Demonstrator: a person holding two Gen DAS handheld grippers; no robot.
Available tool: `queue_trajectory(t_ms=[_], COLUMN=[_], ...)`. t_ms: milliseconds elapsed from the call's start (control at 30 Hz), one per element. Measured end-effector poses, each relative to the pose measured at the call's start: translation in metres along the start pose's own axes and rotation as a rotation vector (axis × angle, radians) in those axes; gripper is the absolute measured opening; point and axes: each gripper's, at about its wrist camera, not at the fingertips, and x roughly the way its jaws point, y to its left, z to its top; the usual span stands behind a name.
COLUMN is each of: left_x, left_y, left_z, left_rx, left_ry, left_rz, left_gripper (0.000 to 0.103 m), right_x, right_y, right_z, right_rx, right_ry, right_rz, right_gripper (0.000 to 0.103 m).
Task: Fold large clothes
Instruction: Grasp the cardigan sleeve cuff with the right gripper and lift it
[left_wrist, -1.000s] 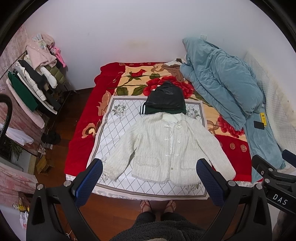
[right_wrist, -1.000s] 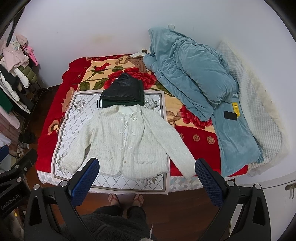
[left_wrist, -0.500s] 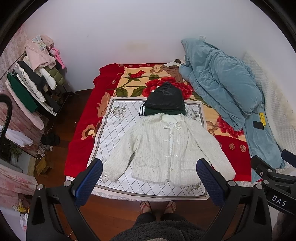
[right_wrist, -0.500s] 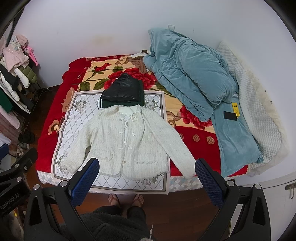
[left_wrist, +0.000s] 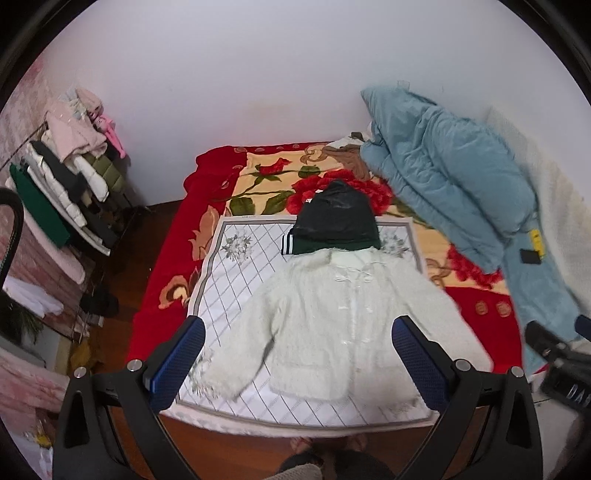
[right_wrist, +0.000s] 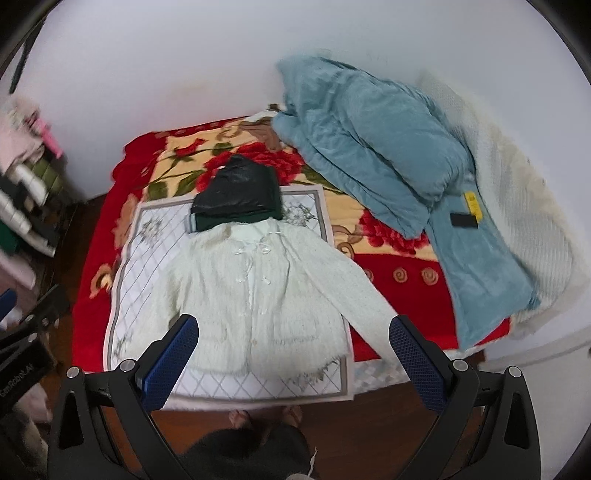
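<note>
White fuzzy cardigan laid flat, face up, sleeves spread, on the quilted mat at the bed's foot.
A folded dark jacket touches its collar, blue duvet off right. Left hand-held gripper and right hand-held gripper hover above, jaws wide apart, empty.

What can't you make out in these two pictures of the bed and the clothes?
- White cardigan: far right cuff, hidden behind a gripper finger in the right wrist view.
- Dark folded garment: near edge, covered by the cardigan's collar.
- Clothes rack: blurred and cut by the right wrist view's edge.
- Yellow item on the blue quilt: too small to identify.
</note>
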Motion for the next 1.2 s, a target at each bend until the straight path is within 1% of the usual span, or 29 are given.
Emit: queue_trajectory(t_ms=[100, 133, 200, 233, 267, 300, 333, 433, 533, 567, 633, 667, 733, 800, 833, 900, 933, 967, 1000, 1033, 1067, 1100, 1133, 1200], left_x=[0.045, 0.066, 0.104, 0.122, 0.147, 0.169, 0.184, 0.243, 0.295, 0.316, 0.344, 0.357, 0.383, 0.405, 0.416, 0.435, 0.441, 0.446, 0.451, 0.454, 0.458, 0.46, 0.462, 0.463], left_y=[-0.002, -0.007, -0.017, -0.024, -0.034, -0.043, -0.048, -0.07, -0.089, -0.097, -0.109, -0.117, -0.133, -0.149, -0.158, -0.175, -0.182, -0.188, -0.195, -0.2, -0.206, -0.211, -0.215, -0.222], left_z=[-0.012, -0.016, -0.025, -0.03, -0.035, -0.04, -0.045, -0.057, -0.07, -0.075, -0.083, -0.087, -0.094, -0.1, -0.104, -0.112, -0.114, -0.116, -0.12, -0.121, -0.121, -0.123, -0.123, -0.123], left_rx=[0.031, 0.047, 0.075, 0.087, 0.102, 0.107, 0.103, 0.092, 0.073, 0.06, 0.049, 0.048, 0.049, 0.057, 0.065, 0.088, 0.096, 0.105, 0.119, 0.132, 0.146, 0.158, 0.168, 0.19], left_ry=[-0.003, 0.007, 0.04, 0.059, 0.087, 0.109, 0.12, 0.169, 0.213, 0.24, 0.281, 0.299, 0.328, 0.35, 0.359, 0.376, 0.383, 0.387, 0.387, 0.388, 0.39, 0.391, 0.387, 0.384], left_rz=[0.025, 0.033, 0.064, 0.069, 0.082, 0.097, 0.101, 0.134, 0.162, 0.163, 0.17, 0.172, 0.175, 0.168, 0.162, 0.145, 0.137, 0.126, 0.112, 0.106, 0.099, 0.09, 0.083, 0.075], left_gripper=[0.103, 0.103, 0.103, 0.103, 0.103, 0.103, 0.103, 0.103, 0.103, 0.103, 0.103, 0.103, 0.103, 0.103, 0.103, 0.103, 0.103, 0.103, 0.103, 0.103, 0.103, 0.103, 0.103, 0.103], right_x=[0.066, 0.09, 0.139, 0.17, 0.193, 0.22, 0.237, 0.307, 0.381, 0.4, 0.439, 0.457, 0.49, 0.521, 0.54, 0.563, 0.571, 0.575, 0.573, 0.568, 0.557, 0.55, 0.541, 0.528], right_y=[-0.027, -0.041, -0.069, -0.091, -0.107, -0.127, -0.141, -0.197, -0.252, -0.264, -0.288, -0.299, -0.311, -0.318, -0.32, -0.321, -0.32, -0.319, -0.318, -0.319, -0.319, -0.317, -0.315, -0.306], right_z=[-0.008, -0.012, -0.025, -0.034, -0.044, -0.056, -0.067, -0.109, -0.156, -0.169, -0.195, -0.21, -0.229, -0.243, -0.252, -0.262, -0.267, -0.269, -0.267, -0.268, -0.27, -0.27, -0.269, -0.259], right_rx=[0.127, 0.178, 0.277, 0.345, 0.395, 0.455, 0.494, 0.649, 0.838, 0.894, 1.028, 1.093, 1.177, 1.215, 1.243, 1.282, 1.321, 1.364, 1.38, 1.406, 1.447, 1.46, 1.463, 1.443], right_ry=[0.049, 0.067, 0.129, 0.173, 0.199, 0.231, 0.249, 0.294, 0.343, 0.358, 0.372, 0.38, 0.395, 0.422, 0.445, 0.475, 0.472, 0.435, 0.405, 0.352, 0.28, 0.242, 0.182, 0.127], right_rz=[-0.044, -0.063, -0.071, -0.066, -0.055, -0.051, -0.058, -0.051, -0.019, -0.009, 0.02, 0.029, 0.054, 0.062, 0.074, 0.109, 0.136, 0.163, 0.151, 0.119, 0.072, 0.053, 0.039, 0.016], right_gripper=[0.103, 0.103, 0.092, 0.081, 0.075, 0.075, 0.075, 0.075, 0.075, 0.075, 0.075, 0.075, 0.075, 0.075, 0.075, 0.075, 0.071, 0.06, 0.057, 0.043, 0.029, 0.023, 0.012, 0.012])
